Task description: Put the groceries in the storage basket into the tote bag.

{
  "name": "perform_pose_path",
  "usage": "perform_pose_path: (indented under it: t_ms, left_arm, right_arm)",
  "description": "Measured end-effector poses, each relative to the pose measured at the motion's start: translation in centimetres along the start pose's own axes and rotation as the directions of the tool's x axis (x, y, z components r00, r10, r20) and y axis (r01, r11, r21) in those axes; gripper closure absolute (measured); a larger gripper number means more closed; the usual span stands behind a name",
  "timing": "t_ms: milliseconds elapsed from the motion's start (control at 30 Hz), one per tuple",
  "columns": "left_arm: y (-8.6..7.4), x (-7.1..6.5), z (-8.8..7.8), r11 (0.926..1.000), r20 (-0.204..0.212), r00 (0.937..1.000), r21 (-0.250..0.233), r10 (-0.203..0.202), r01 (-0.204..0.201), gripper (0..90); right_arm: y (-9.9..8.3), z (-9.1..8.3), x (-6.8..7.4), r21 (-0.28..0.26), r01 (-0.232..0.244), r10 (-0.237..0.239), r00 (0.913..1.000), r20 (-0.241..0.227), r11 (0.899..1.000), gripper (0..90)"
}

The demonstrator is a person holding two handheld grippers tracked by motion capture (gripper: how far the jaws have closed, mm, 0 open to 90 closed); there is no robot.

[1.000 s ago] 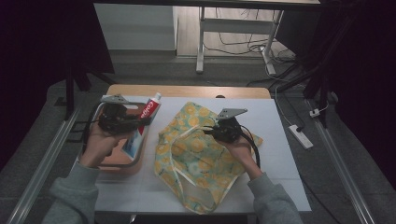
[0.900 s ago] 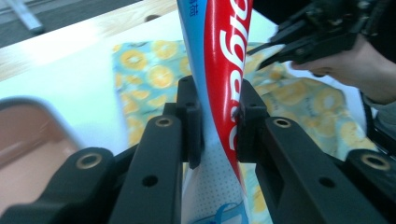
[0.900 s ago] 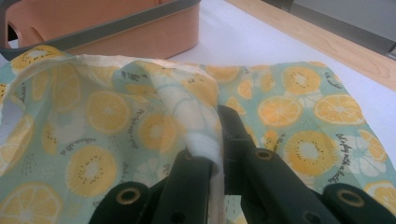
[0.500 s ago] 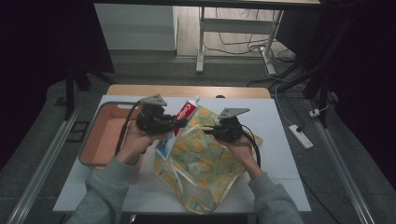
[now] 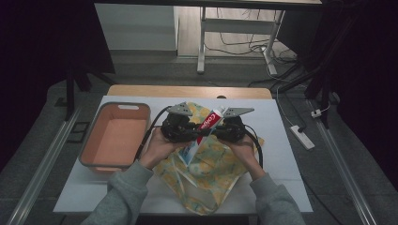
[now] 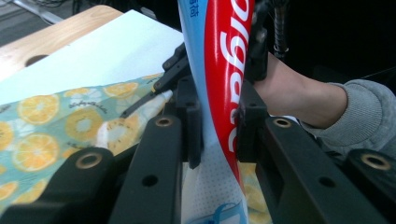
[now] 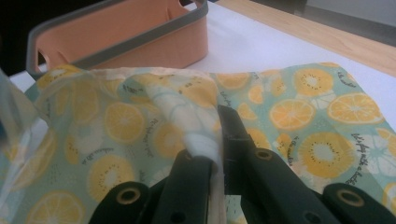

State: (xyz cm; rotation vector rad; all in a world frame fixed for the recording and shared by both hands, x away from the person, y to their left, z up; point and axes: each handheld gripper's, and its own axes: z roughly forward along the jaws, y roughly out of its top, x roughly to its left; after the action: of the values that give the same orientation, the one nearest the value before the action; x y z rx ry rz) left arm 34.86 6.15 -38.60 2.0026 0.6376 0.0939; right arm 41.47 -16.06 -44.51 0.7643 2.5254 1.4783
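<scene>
You had the toothpaste tube (image 6: 219,93) clamped between the jaws of your left gripper (image 5: 180,127), the pads pressing its sides near the flat crimped end, with the red and blue body rising past them. In the high view the tube (image 5: 202,132) sat tilted, cap end up and away from you, between the two grippers and over the fruit-print bag (image 5: 211,171). Your right gripper (image 5: 231,129) was closed tight on the bag's rim, a bunched fold of the pale lining (image 7: 203,140) pinched between its pads, holding that edge lifted off the white table (image 5: 281,154). The bag (image 7: 299,116) lay spread flat under both hands, its lower part reaching toward the table's near edge. The orange basket (image 5: 96,159) stood just beside the bag on your left, apart from both grippers
</scene>
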Motion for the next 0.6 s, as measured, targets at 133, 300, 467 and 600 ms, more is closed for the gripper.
perform_pose_path:
  t_ms: [133,300,467,600]
  left_arm:
    - [-1.0,0.2,0.6,0.9994,-0.007,0.9999,0.032,0.014,-0.014,75.0]
    - [-1.8,0.6,0.9,0.9981,-0.009,0.9998,0.059,0.016,-0.015,75.0]
    - [-2.3,0.3,1.2,0.9943,-0.001,0.9984,0.091,0.056,-0.056,75.0]
    - [-2.7,-0.1,1.8,0.9872,0.009,0.9958,0.131,0.091,-0.091,75.0]
  right_arm:
    - [-0.1,-0.4,-0.5,-0.024,-0.031,0.031,0.9995,-0.008,0.999,89.4]
    - [0.0,-1.0,-0.9,-0.045,-0.04,0.039,0.9992,-0.009,0.998,89.5]
    - [0.1,-1.5,-1.3,-0.071,-0.063,0.061,0.9978,-0.027,0.995,89.5]
    - [0.0,-1.8,-1.6,-0.085,-0.083,0.078,0.9954,-0.055,0.993,89.7]
